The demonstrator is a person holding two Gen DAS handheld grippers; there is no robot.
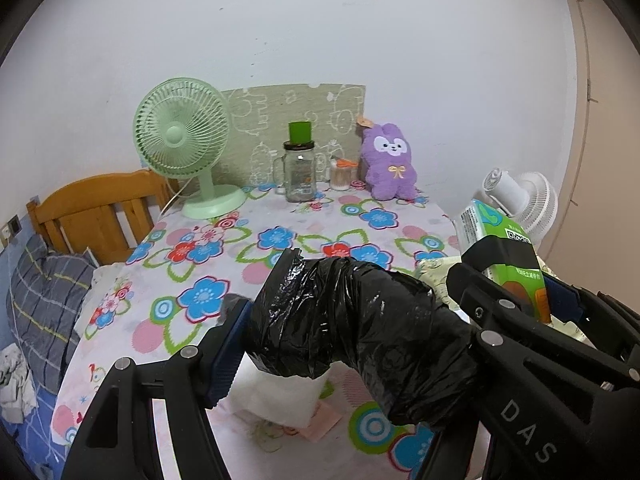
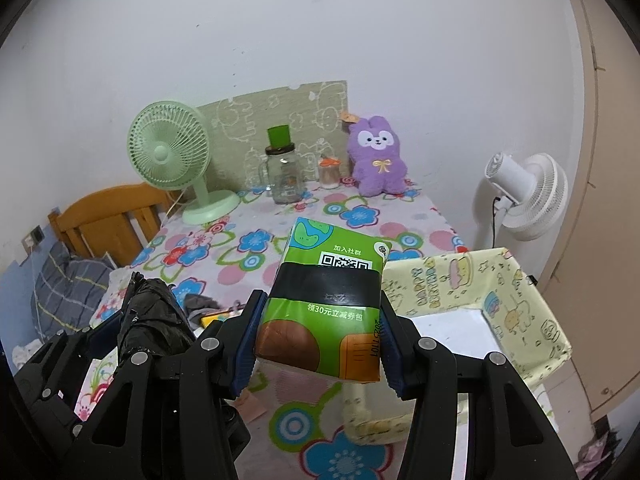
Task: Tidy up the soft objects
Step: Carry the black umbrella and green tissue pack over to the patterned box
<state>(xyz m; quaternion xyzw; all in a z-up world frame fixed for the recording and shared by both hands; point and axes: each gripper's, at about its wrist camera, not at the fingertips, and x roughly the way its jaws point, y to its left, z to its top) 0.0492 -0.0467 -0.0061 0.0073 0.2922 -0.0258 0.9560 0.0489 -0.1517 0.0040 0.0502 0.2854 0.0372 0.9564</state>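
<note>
The left gripper (image 1: pixel 352 332) has its jaws clenched on a crumpled black plastic bag (image 1: pixel 348 320), which fills the whole gap between the blue pads and bulges out past them toward the far side, held up above the flowered counter (image 1: pixel 248 248). Under the bag, on the counter, lies a white folded tissue or cloth (image 1: pixel 280 400) with a pink slip (image 1: pixel 320 426) beside it. The right gripper (image 2: pixel 318 344) is grasping a green tissue pack (image 2: pixel 326 304): its jaws press the pack's left and right sides near the lower end, and the pack stands up between them with a black band across its middle and a QR code above that. In the left wrist view the same pack shows at the right, just beyond the bag. To the right of the pack, close by, sits an open pale-yellow cartoon-printed box (image 2: pixel 516 320) with a white inside. At the far edge of the counter, against the wall, stand a mint-green desk fan (image 1: pixel 184 148) on the left, a glass jar with a green cap (image 1: pixel 300 168) in the middle, a small cup (image 1: pixel 340 176) just right of it, and a purple plush rabbit (image 1: pixel 390 160) farther right. A white floor fan (image 2: pixel 524 196) stands off the counter at the right, and a wooden headboard (image 1: pixel 96 212) shows at the left.
</note>
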